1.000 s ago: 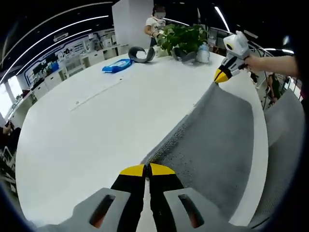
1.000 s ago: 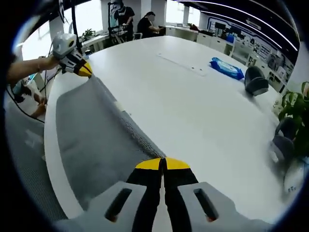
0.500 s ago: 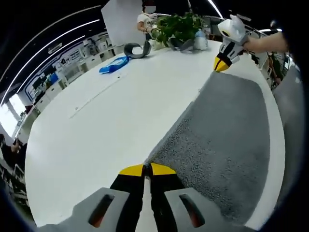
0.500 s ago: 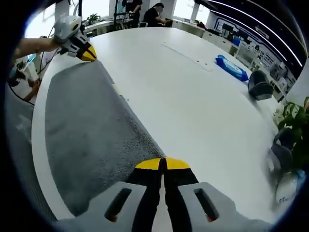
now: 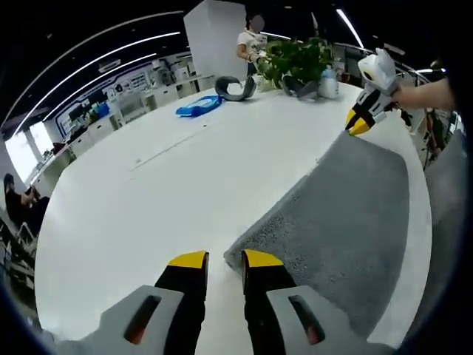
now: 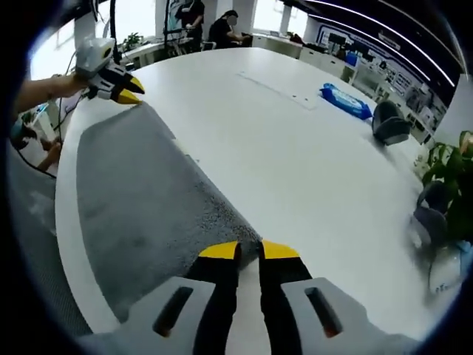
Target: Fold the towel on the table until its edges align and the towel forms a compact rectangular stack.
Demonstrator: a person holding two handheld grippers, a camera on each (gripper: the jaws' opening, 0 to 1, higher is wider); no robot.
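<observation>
Left gripper (image 5: 219, 259) has its 2 yellow-tipped jaws parted, with a clear gap of white table (image 5: 148, 200) between them and nothing held. A corner of the gray towel (image 5: 347, 214) lies just ahead of its right jaw, close to the tip, though whether they touch cannot be told. From that corner the towel runs forward and to the right, lying flat along the table's near edge. At the towel's far corner sits the right gripper (image 5: 360, 123), held by a hand (image 5: 403, 95), its yellow tips right at the cloth.

Right gripper (image 6: 249, 251), in its own view, also has its jaws apart with a strip of table showing between them. The towel (image 6: 133, 200) corner lies just ahead of its left jaw, and the cloth spreads forward and to the left. At the far end the left gripper (image 6: 127, 92) rests by the other corner, its tips slightly parted.

Farther ahead of the left gripper, well away from the towel, are a blue packet (image 5: 199, 106), a dark gray curved object (image 5: 236, 87), a potted plant (image 5: 295, 59) and a person (image 5: 253, 44) standing behind the table.
</observation>
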